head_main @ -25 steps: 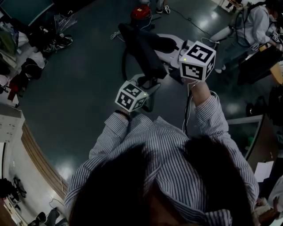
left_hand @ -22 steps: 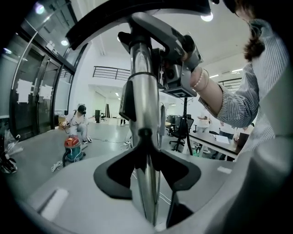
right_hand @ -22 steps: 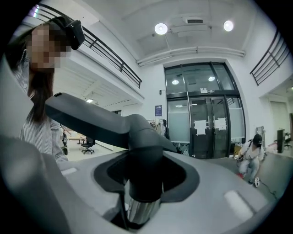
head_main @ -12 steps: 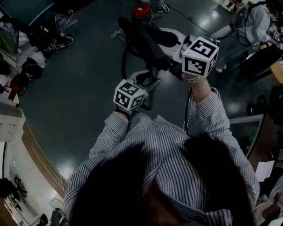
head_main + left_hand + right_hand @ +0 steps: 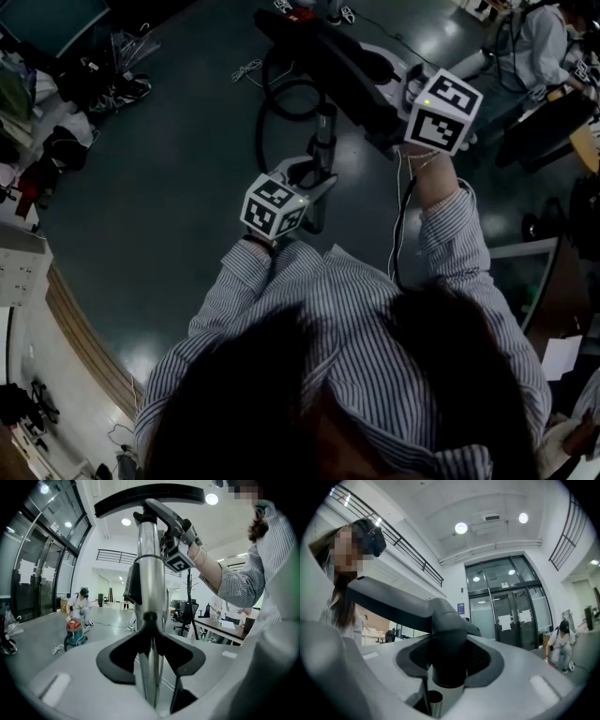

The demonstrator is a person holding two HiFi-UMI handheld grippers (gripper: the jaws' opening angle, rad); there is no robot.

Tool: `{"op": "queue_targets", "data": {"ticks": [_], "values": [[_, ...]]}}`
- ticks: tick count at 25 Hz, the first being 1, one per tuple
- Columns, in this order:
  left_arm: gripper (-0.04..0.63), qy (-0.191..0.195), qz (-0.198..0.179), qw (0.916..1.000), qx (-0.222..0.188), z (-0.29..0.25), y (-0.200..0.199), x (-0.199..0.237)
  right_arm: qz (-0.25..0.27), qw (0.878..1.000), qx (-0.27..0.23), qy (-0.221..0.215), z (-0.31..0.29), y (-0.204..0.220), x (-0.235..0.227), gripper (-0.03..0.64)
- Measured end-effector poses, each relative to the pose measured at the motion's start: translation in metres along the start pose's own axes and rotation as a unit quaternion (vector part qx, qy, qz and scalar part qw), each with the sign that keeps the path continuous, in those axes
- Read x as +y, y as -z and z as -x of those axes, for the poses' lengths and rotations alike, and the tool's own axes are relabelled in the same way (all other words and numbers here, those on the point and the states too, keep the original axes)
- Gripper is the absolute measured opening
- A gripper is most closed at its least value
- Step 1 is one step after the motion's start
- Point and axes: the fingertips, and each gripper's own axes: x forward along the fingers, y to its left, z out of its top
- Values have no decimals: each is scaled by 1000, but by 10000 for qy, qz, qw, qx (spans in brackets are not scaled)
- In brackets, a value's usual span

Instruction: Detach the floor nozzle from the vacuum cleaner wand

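My left gripper (image 5: 317,174) is shut on the shiny metal wand (image 5: 324,141), which stands upright between its jaws (image 5: 150,653) in the left gripper view. The wand (image 5: 150,573) rises straight up from the pads. My right gripper (image 5: 388,109) is shut on the round neck of the black floor nozzle (image 5: 323,52). In the right gripper view the nozzle neck (image 5: 447,639) sits between the pads of that gripper (image 5: 449,662), its flat head (image 5: 393,605) stretching left. The wand's open tube end (image 5: 435,704) shows just below the neck, apart from it.
A black hose (image 5: 267,112) loops on the dark floor behind the wand. A red canister (image 5: 75,632) stands far off with a crouching person (image 5: 80,605) beside it. Desks and office chairs (image 5: 187,616) lie to the right. Bags and shoes (image 5: 112,89) lie at the left.
My right gripper has risen and swung right with the nozzle, which has come off the top of the wand. The left gripper has kept still on the wand.
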Motion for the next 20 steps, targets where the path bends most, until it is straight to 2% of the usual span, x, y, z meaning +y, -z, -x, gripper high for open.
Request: {"op": "queue_targets", "data": {"ticks": [3, 7, 11, 16, 20], "values": [[183, -117, 138, 9998, -45, 4, 8, 4, -172, 9995, -62, 260, 6, -5, -12, 167], [183, -216, 346, 9987, -312, 16, -3, 12, -452, 9967, -93, 670, 13, 17, -23, 167], [183, -374, 394, 9972, -514, 33, -17, 24, -730, 9927, -144, 953, 17, 37, -30, 167], [183, -651, 457, 9954, -544, 40, -20, 33, -917, 9866, -144, 1338, 38, 73, -36, 167], [183, -772, 525, 9946, -451, 38, -17, 34, -920, 9842, 41, 1509, 54, 109, -28, 167]]}}
